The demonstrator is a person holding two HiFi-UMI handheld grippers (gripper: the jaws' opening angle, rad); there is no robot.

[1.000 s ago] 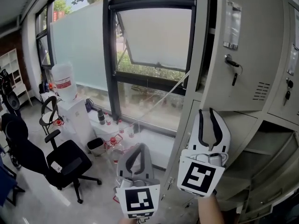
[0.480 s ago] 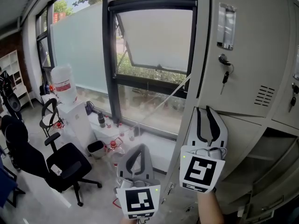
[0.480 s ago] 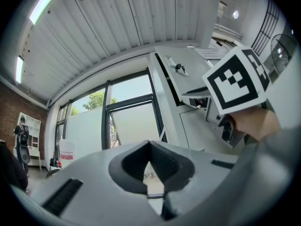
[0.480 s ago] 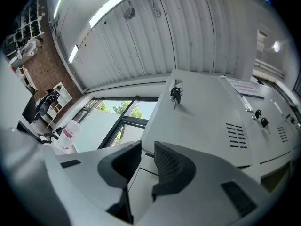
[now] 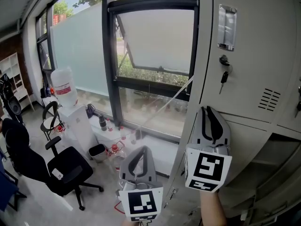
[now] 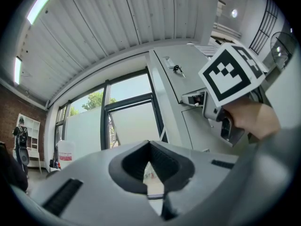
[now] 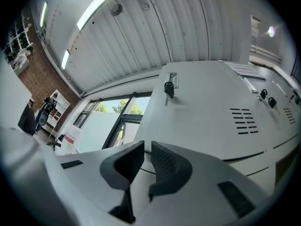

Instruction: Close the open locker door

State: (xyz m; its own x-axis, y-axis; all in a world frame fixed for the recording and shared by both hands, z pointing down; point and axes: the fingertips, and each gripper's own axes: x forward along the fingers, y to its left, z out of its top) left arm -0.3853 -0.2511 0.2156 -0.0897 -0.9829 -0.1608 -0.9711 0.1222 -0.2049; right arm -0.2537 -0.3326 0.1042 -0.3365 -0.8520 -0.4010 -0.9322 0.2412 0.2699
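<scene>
Head view is showing us the locker door (image 5: pixel 254 46) filling the upper right of the frame. Its left edge is lying close along the grey upright (image 5: pixel 204 55) of the locker bank, and we are not making out whether a slit is showing between them. A key (image 5: pixel 224 77) is hanging from the lock near that edge.

We are holding the right gripper (image 5: pixel 210 111) up at the door's lower left corner. Its fingers have just been closing and are now standing a thin slit apart, with nothing between them. We are carrying the left gripper (image 5: pixel 141 149) lower, at bottom centre, with its fingertips pressed together and empty, well clear of the locker.

Below the door's bottom edge, at lower right, an open compartment (image 5: pixel 282 157) is gaping. On the left half of the frame the room is opening out toward the window (image 5: pixel 155 36), with an office chair (image 5: pixel 66 168) standing well apart from both grippers.
</scene>
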